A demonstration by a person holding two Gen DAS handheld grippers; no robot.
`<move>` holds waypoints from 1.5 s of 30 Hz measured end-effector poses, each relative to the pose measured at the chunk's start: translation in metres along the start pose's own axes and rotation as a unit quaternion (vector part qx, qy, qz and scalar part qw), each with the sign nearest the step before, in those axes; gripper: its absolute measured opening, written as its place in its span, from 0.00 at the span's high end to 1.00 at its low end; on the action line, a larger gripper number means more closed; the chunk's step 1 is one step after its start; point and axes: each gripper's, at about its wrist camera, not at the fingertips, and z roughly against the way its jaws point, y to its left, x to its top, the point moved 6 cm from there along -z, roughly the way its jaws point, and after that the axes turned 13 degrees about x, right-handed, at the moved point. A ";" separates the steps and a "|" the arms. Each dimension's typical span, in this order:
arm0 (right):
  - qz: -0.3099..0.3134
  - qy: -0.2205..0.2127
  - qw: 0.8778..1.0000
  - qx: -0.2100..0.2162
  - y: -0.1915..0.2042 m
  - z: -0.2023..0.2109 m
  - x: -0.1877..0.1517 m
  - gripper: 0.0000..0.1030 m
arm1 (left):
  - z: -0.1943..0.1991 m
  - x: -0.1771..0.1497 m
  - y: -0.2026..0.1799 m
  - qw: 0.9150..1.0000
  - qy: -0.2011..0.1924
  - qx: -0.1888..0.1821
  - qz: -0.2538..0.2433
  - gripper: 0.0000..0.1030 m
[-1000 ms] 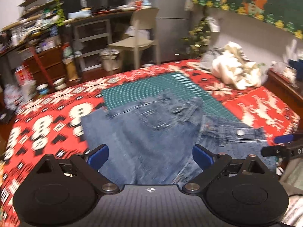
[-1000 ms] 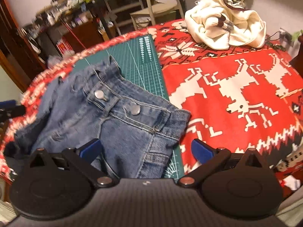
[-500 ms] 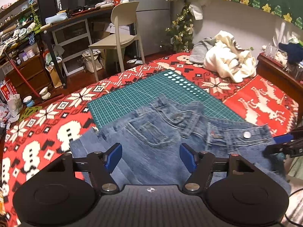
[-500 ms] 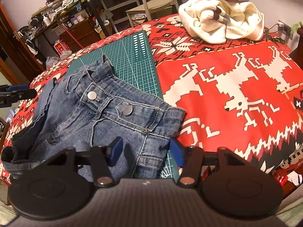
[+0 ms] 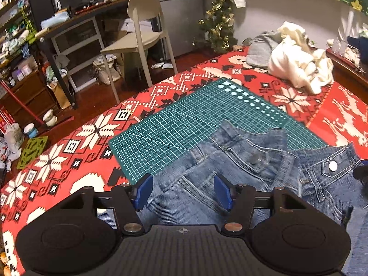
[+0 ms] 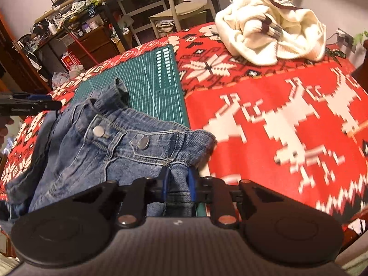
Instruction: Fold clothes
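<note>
At the mat's [image 6: 147, 85] near edge, right gripper [image 6: 178, 184] closing on jeans [image 6: 128, 151]; left gripper [image 5: 182, 191] closing, half-open

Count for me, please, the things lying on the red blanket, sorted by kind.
Denim garments: 1
Cream garments: 1
Grey garments: 1
Green cutting mats: 1
Total: 4

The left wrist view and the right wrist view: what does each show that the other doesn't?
Only the left wrist view shows the little Christmas tree and the left gripper, jaws closing over the denim with a gap still between them. Only the right wrist view shows the right gripper closing on a fold of the jeans. Both show the jeans, the green cutting mat, the red blanket and the white garment.
</note>
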 end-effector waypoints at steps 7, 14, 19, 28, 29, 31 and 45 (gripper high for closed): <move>0.029 0.006 1.000 0.005 0.010 -0.042 0.042 0.82 | -0.026 -0.002 0.010 1.000 0.018 -0.003 0.016 0.43; 0.057 0.020 0.998 0.022 0.028 -0.103 0.087 0.82 | -0.026 -0.016 0.026 0.999 0.026 -0.002 0.041 0.43; 0.084 0.031 0.995 0.034 0.044 -0.132 0.105 0.76 | -0.029 -0.032 0.035 0.998 0.036 0.002 0.058 0.42; 0.093 0.031 0.994 0.037 0.041 -0.104 0.093 0.63 | -0.027 -0.025 0.039 0.998 0.018 0.006 0.052 0.40; 0.092 0.032 0.994 0.040 0.041 -0.100 0.091 0.63 | -0.028 -0.021 0.037 0.999 0.013 0.001 0.045 0.40; 0.092 0.034 0.994 0.046 0.041 -0.096 0.088 0.63 | -0.033 -0.011 0.031 1.000 0.008 -0.008 0.026 0.39; 0.095 0.031 0.994 0.039 0.037 -0.101 0.089 0.93 | -0.047 -0.002 -0.008 0.997 0.028 -0.029 -0.064 0.88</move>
